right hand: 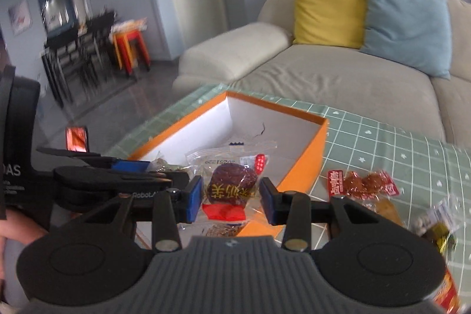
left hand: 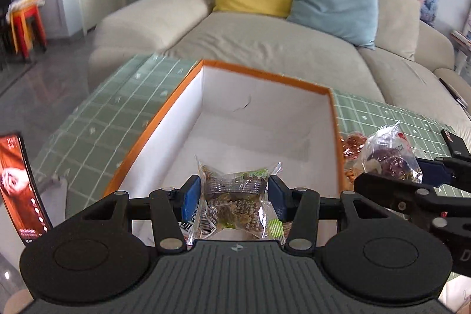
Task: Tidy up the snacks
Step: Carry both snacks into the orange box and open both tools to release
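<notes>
An orange box [left hand: 164, 119] with a white inside stands open on the green checked tablecloth; it also shows in the right wrist view [right hand: 306, 158]. My left gripper [left hand: 234, 196] is shut on a clear green-labelled snack packet [left hand: 232, 193] and holds it over the box's near end. My right gripper [right hand: 231, 196] is shut on a clear packet with a dark red snack [right hand: 232, 184], just above the box's near right corner. The right gripper and its packet [left hand: 388, 155] show at the right of the left wrist view. The left gripper [right hand: 129, 167] shows at the left of the right wrist view.
Loose snack packets lie on the cloth right of the box: a red one [right hand: 363, 181], a yellow-brown one [right hand: 385, 209], a small clear one [right hand: 438, 222]. A lit phone [left hand: 20, 184] stands at the left. A beige sofa [left hand: 265, 43] with cushions is behind the table.
</notes>
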Demonstrator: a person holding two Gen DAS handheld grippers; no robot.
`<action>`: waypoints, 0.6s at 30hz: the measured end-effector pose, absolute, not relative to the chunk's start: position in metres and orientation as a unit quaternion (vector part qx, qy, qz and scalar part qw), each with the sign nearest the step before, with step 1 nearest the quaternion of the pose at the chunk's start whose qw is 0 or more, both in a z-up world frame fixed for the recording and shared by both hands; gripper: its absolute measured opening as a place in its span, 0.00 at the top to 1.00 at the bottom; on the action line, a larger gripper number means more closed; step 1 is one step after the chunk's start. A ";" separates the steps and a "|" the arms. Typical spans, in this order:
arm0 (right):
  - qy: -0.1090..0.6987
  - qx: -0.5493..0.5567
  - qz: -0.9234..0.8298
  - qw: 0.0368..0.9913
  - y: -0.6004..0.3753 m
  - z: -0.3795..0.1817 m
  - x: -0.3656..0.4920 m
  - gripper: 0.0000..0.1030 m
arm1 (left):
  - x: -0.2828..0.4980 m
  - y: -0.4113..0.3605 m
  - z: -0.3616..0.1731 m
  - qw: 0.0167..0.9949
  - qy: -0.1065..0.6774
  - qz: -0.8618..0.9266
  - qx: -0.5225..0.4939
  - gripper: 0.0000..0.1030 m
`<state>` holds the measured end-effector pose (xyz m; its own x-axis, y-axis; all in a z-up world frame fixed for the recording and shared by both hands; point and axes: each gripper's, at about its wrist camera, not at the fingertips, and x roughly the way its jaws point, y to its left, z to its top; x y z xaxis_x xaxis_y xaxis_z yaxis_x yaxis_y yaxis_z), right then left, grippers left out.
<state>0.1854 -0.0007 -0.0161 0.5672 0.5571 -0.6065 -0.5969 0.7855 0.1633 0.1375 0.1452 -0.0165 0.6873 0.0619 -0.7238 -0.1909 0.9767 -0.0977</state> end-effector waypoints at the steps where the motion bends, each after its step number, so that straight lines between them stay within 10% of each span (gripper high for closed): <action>1: 0.337 -0.047 0.324 0.883 0.004 -0.019 0.188 0.61 | 0.140 0.148 -0.020 0.913 0.393 0.068 -0.083 0.45; 18: 0.353 -0.225 0.356 0.835 0.059 -0.058 0.236 0.62 | 0.182 0.157 -0.067 0.872 0.485 0.055 -0.020 0.44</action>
